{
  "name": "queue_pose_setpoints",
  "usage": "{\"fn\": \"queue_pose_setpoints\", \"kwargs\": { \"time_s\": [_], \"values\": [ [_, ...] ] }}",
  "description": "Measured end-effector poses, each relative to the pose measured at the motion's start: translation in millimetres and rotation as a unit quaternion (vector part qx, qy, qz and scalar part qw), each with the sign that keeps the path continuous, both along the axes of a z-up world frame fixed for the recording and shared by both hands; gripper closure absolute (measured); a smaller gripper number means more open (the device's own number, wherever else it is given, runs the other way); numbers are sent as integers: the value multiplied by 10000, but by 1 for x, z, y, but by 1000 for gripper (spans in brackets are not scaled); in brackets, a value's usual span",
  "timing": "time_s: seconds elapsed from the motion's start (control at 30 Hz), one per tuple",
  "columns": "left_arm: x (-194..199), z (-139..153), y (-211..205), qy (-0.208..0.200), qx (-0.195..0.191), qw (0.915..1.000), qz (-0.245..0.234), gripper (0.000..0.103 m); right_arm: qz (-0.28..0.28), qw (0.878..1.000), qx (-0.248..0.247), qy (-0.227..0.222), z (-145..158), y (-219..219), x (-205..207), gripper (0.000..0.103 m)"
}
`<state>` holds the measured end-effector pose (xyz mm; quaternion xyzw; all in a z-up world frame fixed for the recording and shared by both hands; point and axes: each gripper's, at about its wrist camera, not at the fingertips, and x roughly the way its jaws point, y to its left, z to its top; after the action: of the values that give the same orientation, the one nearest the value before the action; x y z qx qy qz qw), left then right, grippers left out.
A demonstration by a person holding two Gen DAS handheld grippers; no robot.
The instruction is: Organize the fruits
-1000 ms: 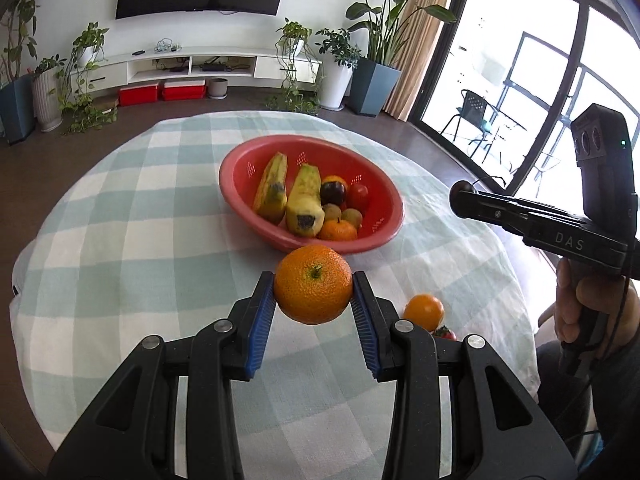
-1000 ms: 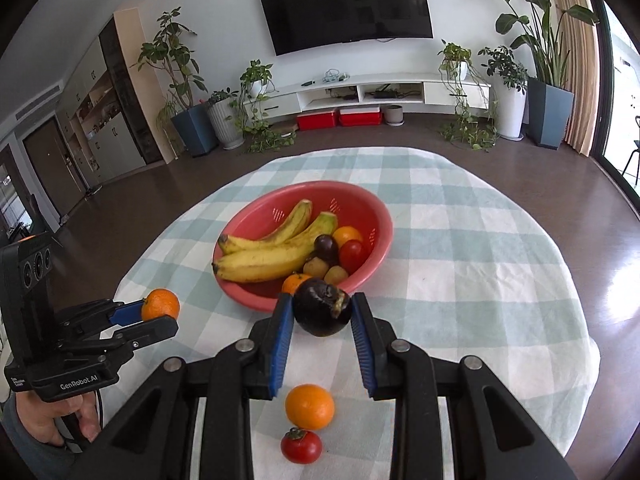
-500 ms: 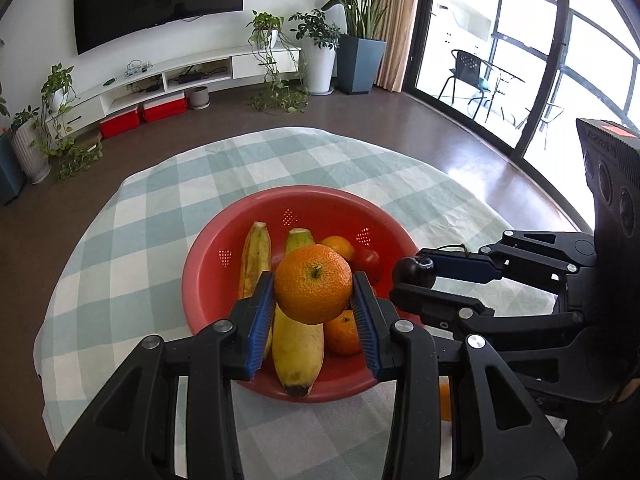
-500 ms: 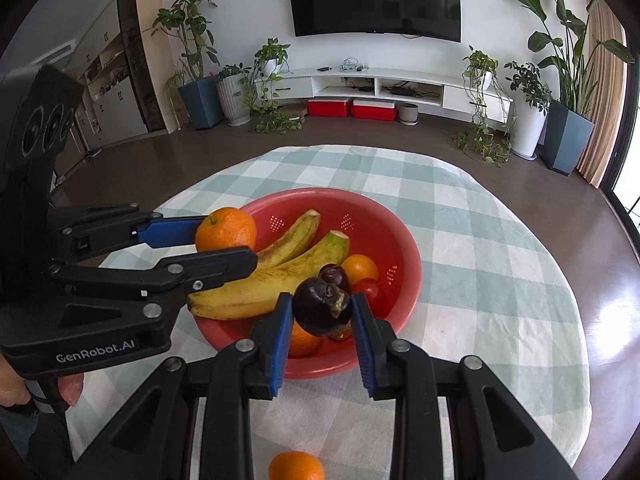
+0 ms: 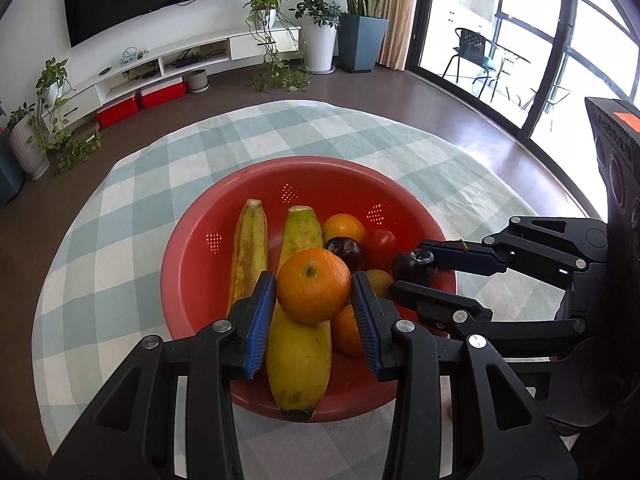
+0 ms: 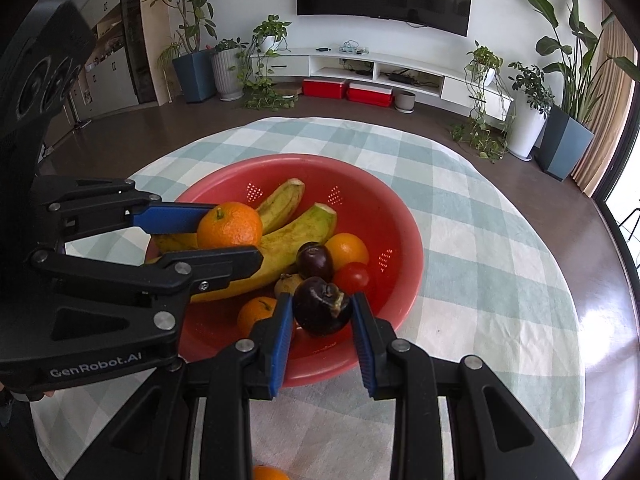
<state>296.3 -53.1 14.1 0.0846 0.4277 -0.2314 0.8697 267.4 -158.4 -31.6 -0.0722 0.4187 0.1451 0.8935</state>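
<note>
The left gripper [image 5: 314,312] hangs over the near side of the red perforated bowl [image 5: 188,280], an orange [image 5: 313,286] between its blue pads; its jaws are opening, and the left pad shows a thin gap from the fruit while the right pad touches it. The right gripper [image 6: 322,330] holds a dark purple mangosteen [image 6: 322,306] clamped between its pads, above the bowl's near rim. Below them in the bowl lie two bananas [image 5: 298,312], another orange [image 6: 256,314], a second mangosteen [image 6: 315,261], a red tomato [image 6: 352,277], a brownish fruit [image 6: 289,283] and a third orange [image 6: 346,250]. The bowl stands near the middle of the round table's checked cloth [image 6: 480,240]. One more orange [image 6: 270,473] lies at the table's near edge.
</note>
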Motion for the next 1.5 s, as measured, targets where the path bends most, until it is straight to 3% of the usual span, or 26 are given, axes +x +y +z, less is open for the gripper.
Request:
{"fn": "queue_pose_setpoints", "kwargs": {
  "time_s": [0.2, 0.33, 0.5, 0.57, 0.73, 0.87, 1.0, 1.37, 1.5],
  "values": [
    [-7, 7, 2, -109, -46, 9999, 53, 43, 25, 10000, -65, -18, 1, 2, -4, 70],
    [-20, 16, 7, -249, -62, 9996, 126, 37, 11, 9999, -52, -100, 6, 1, -9, 54],
    [-49, 30, 22, -498, -184, 9982, 272, 28, -61, 9996, 49, -287, 18, -9, -26, 50],
    [-64, 33, 29, -600, -220, 9974, 323, 24, -173, 9990, 180, -378, 23, -20, -38, 42],
    [-103, 28, 37, -554, -449, 9967, 391, 20, -613, 9955, 570, -448, 28, -55, -71, 37],
    [-134, 8, 30, -386, -482, 9977, 292, 17, -975, 9902, 963, -271, 19, -75, -102, 35],
    [-155, -16, 22, -117, -538, 9982, 255, 17, -997, 9886, 1129, -57, 3, -71, -132, 35],
    [-187, -38, 46, 39, -634, 9961, 612, 17, -469, 9949, 865, 199, -21, -29, -151, 37],
    [-189, -46, 50, 82, -642, 9958, 655, 17, -430, 9959, 728, 323, -31, -23, -148, 43]
  ]
}}
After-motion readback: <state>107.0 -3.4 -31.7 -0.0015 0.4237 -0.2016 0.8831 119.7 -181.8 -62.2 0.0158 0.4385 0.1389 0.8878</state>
